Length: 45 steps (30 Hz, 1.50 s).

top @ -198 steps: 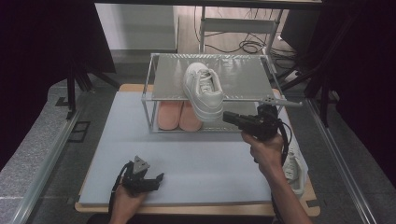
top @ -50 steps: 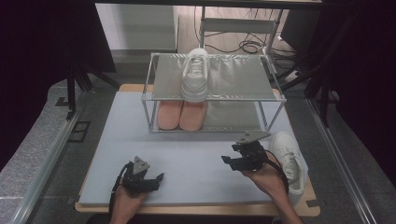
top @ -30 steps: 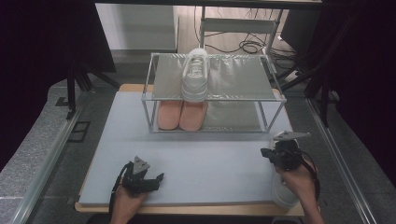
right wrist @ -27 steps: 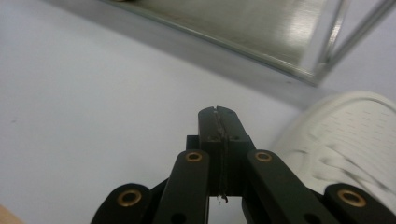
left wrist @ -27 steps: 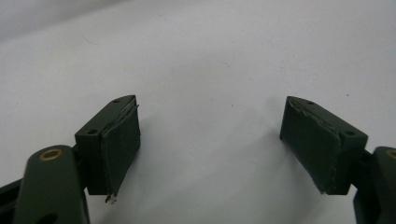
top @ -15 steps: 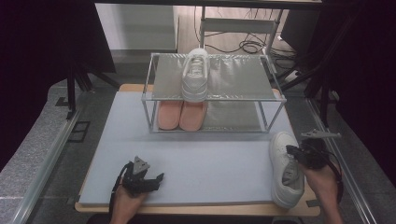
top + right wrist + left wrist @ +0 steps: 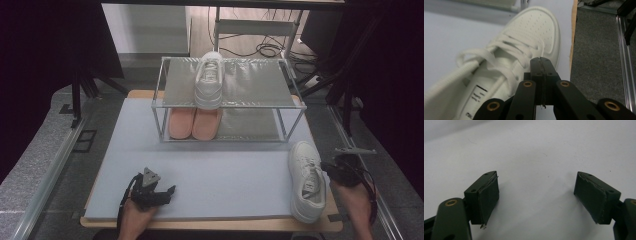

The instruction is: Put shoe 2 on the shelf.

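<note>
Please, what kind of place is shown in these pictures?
Probably a lab or studio bench for recording handling trials, not a home: a pale blue-grey mat covers the table, black curtains surround it, cables lie on the floor behind, and a metal two-shelf shoe rack stands as a prop.

Grey-matted table (image 7: 215, 175) with metal rack (image 7: 227, 97), white sneaker (image 7: 306, 181).

The white sneaker (image 7: 524, 50) beside the right gripper (image 7: 541, 62) looks like smooth matt perforated leather with woven cloth laces, while the shoe rack (image 7: 250, 82) behind it has bare metal tubes and dull, finely textured shelves.
</note>
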Tool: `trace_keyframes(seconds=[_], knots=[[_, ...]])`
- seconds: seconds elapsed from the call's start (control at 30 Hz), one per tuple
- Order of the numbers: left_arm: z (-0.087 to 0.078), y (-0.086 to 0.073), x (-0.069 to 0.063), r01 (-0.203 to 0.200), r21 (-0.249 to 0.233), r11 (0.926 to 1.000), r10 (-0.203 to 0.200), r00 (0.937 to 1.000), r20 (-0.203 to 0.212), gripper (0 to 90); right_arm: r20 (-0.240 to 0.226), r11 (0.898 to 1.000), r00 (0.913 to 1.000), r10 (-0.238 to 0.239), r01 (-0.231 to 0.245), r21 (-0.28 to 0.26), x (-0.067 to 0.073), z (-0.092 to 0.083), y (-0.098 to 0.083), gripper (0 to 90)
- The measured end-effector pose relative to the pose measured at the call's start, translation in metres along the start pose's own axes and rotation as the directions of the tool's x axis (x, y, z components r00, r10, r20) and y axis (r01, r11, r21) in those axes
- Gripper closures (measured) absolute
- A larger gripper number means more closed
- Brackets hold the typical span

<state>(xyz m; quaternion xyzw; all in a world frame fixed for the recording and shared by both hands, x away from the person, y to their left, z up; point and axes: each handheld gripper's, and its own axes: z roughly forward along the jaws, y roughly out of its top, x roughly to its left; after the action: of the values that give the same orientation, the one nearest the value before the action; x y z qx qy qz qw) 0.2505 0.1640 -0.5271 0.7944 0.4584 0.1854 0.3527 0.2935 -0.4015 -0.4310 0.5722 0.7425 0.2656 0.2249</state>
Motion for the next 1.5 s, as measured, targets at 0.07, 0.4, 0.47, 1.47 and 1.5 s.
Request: trace_keyframes(seconds=[0.07, 0.4, 0.47, 1.47, 1.5], knots=[[0.000, 0.000, 0.000, 0.000, 0.000, 1.0000, 0.000, 1.0000, 0.000, 20.1, 0.008, 1.000, 1.0000, 0.003, -0.003, 0.012, -0.001, 0.003, -0.004, 89.7], [0.000, 0.000, 0.000, 0.001, 0.000, 1.0000, -0.001, 1.0000, 0.000, 20.1, 0.011, 0.999, 0.9994, 0.033, -0.034, 0.040, -0.008, 0.016, -0.014, 90.0], [0.000, 0.000, 0.000, 0.001, 0.000, 1.0000, -0.001, 1.0000, 0.000, 20.1, 0.014, 0.999, 0.9993, 0.036, -0.036, 0.041, -0.007, 0.016, -0.014, 90.0], [0.000, 0.000, 0.000, -0.003, 0.002, 1.0000, 0.003, 1.0000, -0.001, 20.1, -0.151, 1.000, 0.9885, -0.004, 0.009, 0.028, 0.037, 0.021, -0.026, 89.9], [0.000, 0.000, 0.000, -0.002, 0.002, 1.0000, 0.002, 1.0000, -0.001, 20.1, -0.150, 0.999, 0.9887, -0.010, 0.014, 0.030, 0.039, 0.021, -0.026, 89.9]])
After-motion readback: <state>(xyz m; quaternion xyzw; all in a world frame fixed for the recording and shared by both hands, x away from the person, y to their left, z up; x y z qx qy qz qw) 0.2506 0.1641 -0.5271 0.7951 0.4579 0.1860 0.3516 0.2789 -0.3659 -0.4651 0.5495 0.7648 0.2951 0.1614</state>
